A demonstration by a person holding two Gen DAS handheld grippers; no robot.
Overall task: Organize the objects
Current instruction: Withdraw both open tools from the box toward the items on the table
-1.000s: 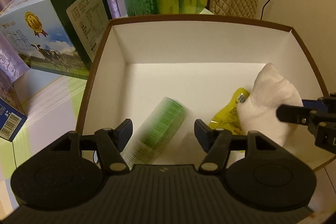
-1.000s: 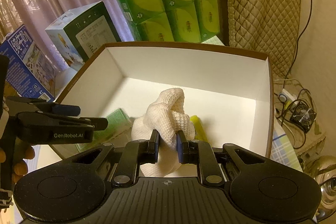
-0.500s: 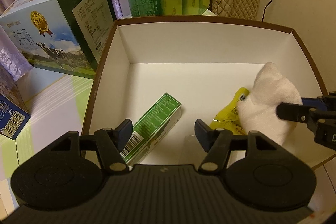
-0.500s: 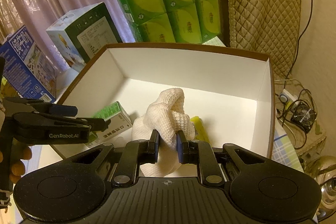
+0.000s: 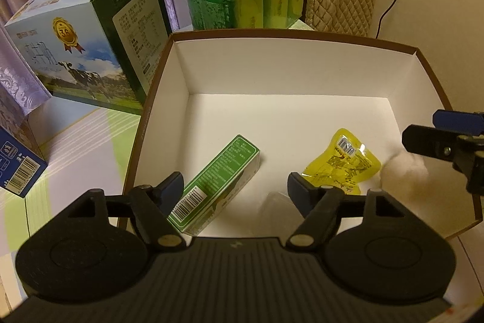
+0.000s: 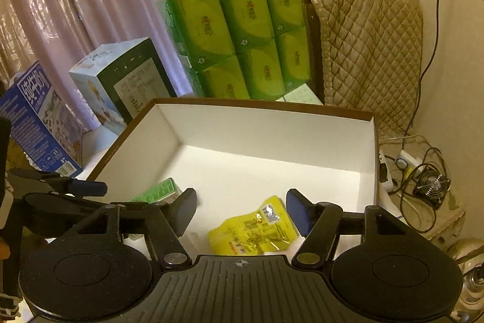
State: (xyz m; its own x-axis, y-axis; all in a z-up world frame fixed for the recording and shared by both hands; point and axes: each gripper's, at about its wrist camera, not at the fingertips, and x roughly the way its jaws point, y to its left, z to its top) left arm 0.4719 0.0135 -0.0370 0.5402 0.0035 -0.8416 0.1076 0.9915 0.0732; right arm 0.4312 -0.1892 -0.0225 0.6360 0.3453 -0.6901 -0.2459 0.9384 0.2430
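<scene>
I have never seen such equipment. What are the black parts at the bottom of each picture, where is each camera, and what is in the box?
The black parts are hand-held grippers, one in each of a person's hands. Each carries a camera looking forward along its two fingers, so each picture shows its own gripper below. The left gripper and the right gripper are both open and hold nothing. Below them stands a white box with a brown rim. Inside lie a green carton, a yellow packet and a white cloth, blurred, under the right gripper.
</scene>
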